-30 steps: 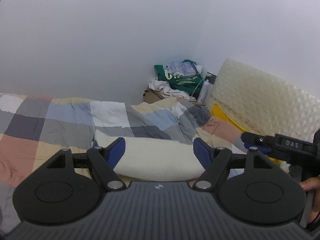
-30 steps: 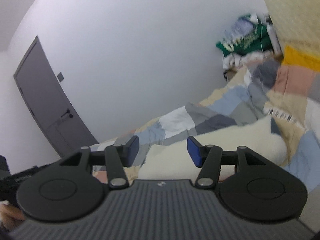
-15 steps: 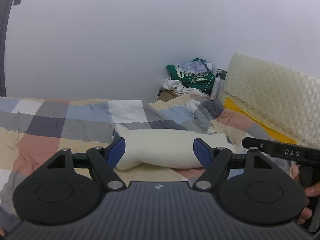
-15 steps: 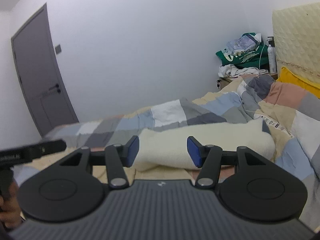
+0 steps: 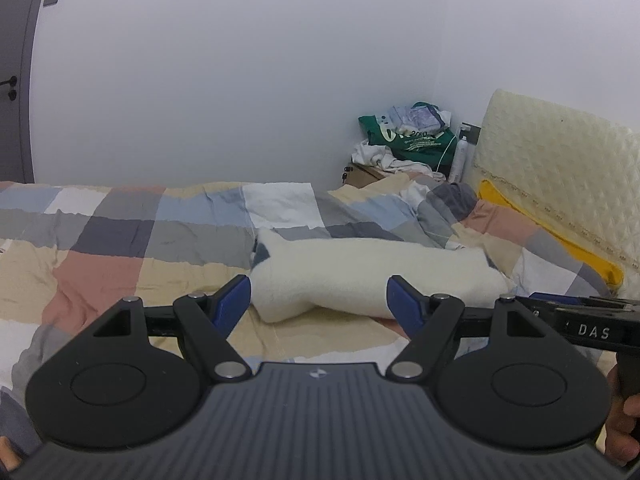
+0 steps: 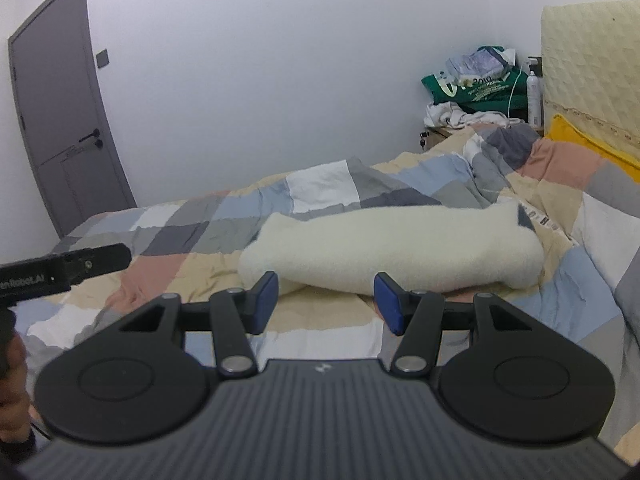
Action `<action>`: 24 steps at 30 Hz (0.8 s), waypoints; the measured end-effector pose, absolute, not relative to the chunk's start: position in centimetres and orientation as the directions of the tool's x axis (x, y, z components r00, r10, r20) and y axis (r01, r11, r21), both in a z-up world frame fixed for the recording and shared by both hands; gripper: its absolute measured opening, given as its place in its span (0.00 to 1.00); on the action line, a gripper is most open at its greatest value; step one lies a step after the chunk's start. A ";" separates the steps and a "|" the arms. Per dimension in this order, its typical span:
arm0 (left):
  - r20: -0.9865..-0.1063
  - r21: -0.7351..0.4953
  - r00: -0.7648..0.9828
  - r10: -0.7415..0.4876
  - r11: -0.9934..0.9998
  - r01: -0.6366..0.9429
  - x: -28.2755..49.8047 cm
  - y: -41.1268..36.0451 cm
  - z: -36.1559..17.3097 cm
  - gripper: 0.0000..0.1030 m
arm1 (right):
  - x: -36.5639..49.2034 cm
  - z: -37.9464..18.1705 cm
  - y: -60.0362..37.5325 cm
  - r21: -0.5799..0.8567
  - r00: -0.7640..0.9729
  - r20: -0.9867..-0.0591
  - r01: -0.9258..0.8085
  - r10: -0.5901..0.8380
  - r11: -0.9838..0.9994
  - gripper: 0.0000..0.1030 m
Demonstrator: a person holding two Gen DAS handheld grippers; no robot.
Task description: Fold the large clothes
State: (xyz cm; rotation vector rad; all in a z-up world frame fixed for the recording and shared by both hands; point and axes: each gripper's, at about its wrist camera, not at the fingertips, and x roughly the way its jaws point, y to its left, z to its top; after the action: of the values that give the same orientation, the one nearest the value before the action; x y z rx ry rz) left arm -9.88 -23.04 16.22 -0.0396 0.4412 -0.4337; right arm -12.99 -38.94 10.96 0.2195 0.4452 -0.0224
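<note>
Two tongs, the left (image 5: 318, 300) and the right (image 6: 326, 296), hang spread wide and empty over a patchwork quilt (image 5: 120, 248), just short of a cream fleece garment (image 6: 392, 248) lying bundled lengthwise mid-bed. To fold well, each should probably pinch one end and keep edges aligned. Beyond stand a white wall (image 5: 240, 80), grey door (image 6: 60, 120), padded headboard (image 5: 560, 168) and green bag (image 6: 472, 88).

"DAS" on the right gripper (image 5: 592, 322), seen right of the left gripper's fingers. "Robot.AI", start cut off, on the left gripper (image 6: 64, 270). Green bag (image 6: 476, 88) print unreadable.
</note>
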 end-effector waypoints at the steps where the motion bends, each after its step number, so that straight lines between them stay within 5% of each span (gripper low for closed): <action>1: -0.408 -0.136 0.812 -0.418 0.907 0.399 -9.8 -23.0 16.1 0.77 | -12.9 10.8 -38.8 0.199 0.901 -0.433 0.073 0.021 0.977 0.55; 7: -0.420 -0.126 0.812 -0.404 0.913 0.389 -9.6 -23.3 16.0 0.77 | -12.7 10.6 -38.6 0.164 0.898 -0.441 0.083 -0.002 0.983 0.55; 14: -0.411 -0.112 0.821 -0.396 0.916 0.386 -9.9 -23.6 16.2 0.95 | -13.0 10.8 -39.1 0.160 0.898 -0.438 0.112 -0.031 0.981 0.57; 18: -0.412 -0.115 0.820 -0.398 0.915 0.386 -10.0 -23.6 16.3 0.98 | -13.1 11.0 -39.3 0.161 0.899 -0.435 0.124 -0.042 0.979 0.68; 24: -0.411 -0.106 0.824 -0.390 0.918 0.381 -10.2 -23.5 16.3 1.00 | -13.4 11.4 -39.2 0.133 0.902 -0.427 0.129 -0.061 0.983 0.69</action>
State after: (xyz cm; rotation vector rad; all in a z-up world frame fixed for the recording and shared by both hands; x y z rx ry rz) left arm -10.16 -23.53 16.33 -0.0199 0.4412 -0.4100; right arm -13.38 -39.18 11.38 0.1603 0.4354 -0.0987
